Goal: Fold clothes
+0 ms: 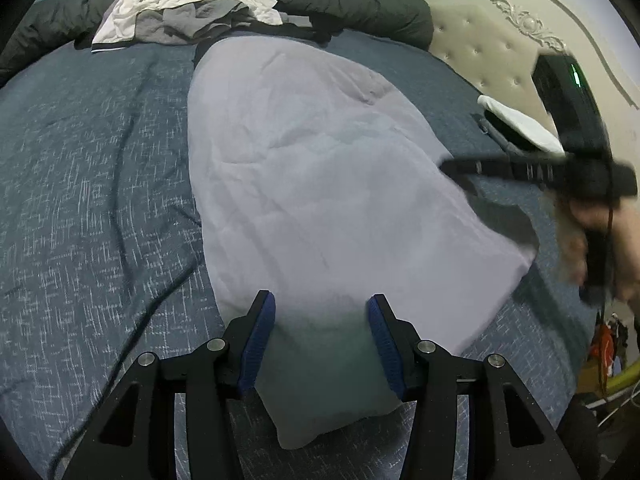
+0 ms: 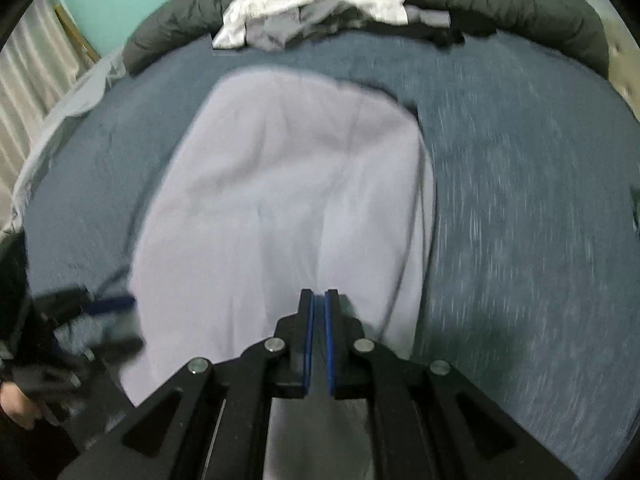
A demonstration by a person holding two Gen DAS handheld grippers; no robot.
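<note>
Lilac garment (image 1: 320,168) is spread flat mid-bed, long axis running from the near edge toward the far-edge clothes pile (image 1: 180,12). Left gripper (image 1: 322,312) is splayed wide astride the near hem, nothing pinched. Right gripper (image 2: 319,300) is clenched; cloth between the fingers cannot be confirmed. Presumably laid out for folding.

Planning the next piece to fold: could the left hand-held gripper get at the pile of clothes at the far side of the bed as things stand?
Probably yes. The left hand-held gripper is open with only the lavender garment beneath it, and nothing stands between it and the pile of clothes; it would have to travel across the bed.
</note>
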